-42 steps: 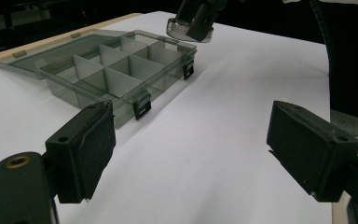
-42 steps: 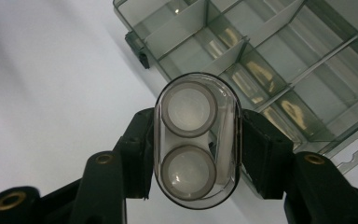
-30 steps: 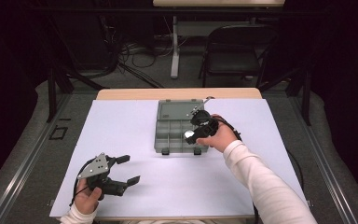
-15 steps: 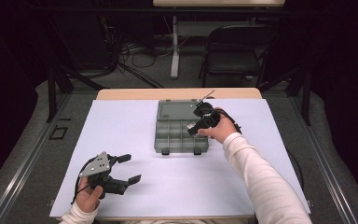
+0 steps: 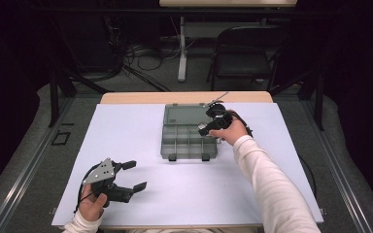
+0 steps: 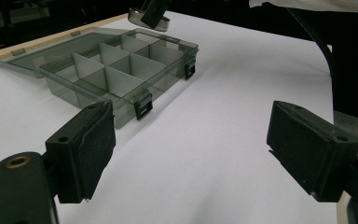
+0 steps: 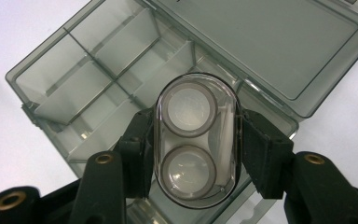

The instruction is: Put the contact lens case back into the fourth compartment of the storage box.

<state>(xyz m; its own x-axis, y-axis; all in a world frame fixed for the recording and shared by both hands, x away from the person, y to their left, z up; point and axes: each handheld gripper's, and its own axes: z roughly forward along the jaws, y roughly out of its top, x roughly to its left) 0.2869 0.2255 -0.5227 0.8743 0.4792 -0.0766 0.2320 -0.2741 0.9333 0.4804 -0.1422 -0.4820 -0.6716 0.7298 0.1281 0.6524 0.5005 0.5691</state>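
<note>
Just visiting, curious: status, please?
Right gripper shut on clear oval case, above open organizer box. Left gripper open, idle. Nothing in the way.

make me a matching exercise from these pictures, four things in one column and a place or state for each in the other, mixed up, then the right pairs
Things
1. left gripper
2. right gripper
3. organizer box
4. clear oval case

Places or states
A. lid folded back, divided compartments showing
B. pinched between two black jaws above the box
C. jaws apart with nothing between them, near the table's front left
D. jaws closed on a clear case

Pairs: 1-C, 2-D, 3-A, 4-B
</note>
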